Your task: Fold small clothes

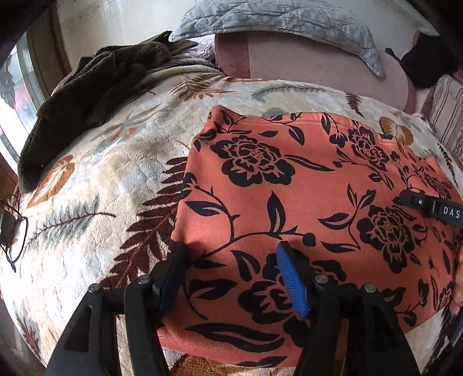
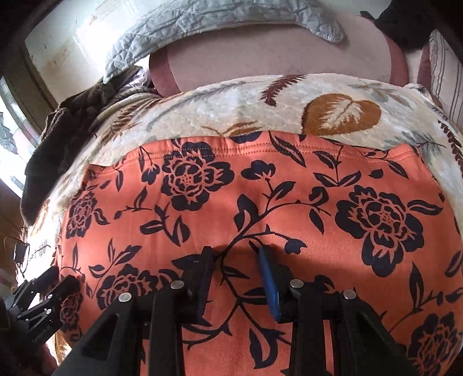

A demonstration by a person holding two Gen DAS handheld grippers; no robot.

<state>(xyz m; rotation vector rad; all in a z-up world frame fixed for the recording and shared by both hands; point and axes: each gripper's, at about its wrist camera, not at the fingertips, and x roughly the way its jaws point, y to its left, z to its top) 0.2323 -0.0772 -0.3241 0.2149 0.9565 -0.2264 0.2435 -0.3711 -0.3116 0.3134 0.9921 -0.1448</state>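
A: What takes up the most room?

B: A plush blanket [image 1: 95, 179], cream, deep-piled, printed with rust ferns, grey-green fronds and ochre leaves. It covers the bed and bulges softly.

A: And behind it?

B: A smooth dusty-pink pillow [image 1: 303, 66] with a darker mauve band, and draped over its top a pale grey quilted cover [image 1: 275, 20], stitched in crinkled diamonds. A striped cushion [image 1: 447, 101] sits at the far right edge.

A: Where is the garment?

B: The orange cloth [image 1: 318, 185] lies spread flat on the blanket, right under both tools. It looks like a matte, suede-like knit, printed with black roses, leaves and curling stems. Its far edge is a double-stitched hem, nearly straight.

A: Anything else made of fabric?

B: A dark brown fleecy garment [image 1: 86, 95], nubbly and crumpled, heaped on the blanket's far left corner.

A: The tools?

B: The left gripper [image 1: 231, 272] hangs over the cloth's near left edge, jaws spread apart, gripping nothing. Its fingers are black, one with a ribbed blue pad.

A: And the other?

B: The right gripper [image 2: 237, 274] stands narrower but released, pads apart above the cloth's middle; nothing is pinched.

A: Smallest thing?

B: Thin wire-rimmed glasses [image 1: 13, 228] at the blanket's left edge.
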